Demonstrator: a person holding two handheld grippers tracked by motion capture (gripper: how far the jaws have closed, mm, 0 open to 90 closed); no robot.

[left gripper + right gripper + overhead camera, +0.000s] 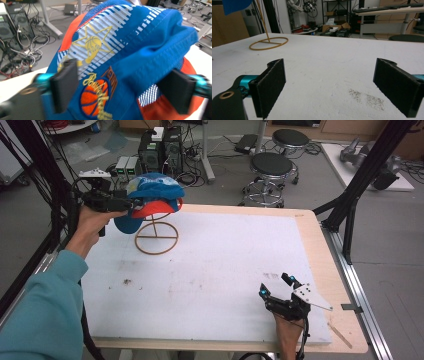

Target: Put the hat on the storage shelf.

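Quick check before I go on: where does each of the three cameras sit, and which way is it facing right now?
High view: above the person's side, looking forward and down on the white table; teal sleeve, both hands, left gripper, right gripper.
Left gripper view: on that gripper, facing the blue and orange basketball cap between its open jaws.
Right gripper view: low over the table, facing the gold wire stand; open jaws.
Shared: cap, stand and table appear in high and right gripper views.

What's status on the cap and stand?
Left tongs open around blue cap, sitting on wire stand. Right tongs open, idle. Nothing in the way.
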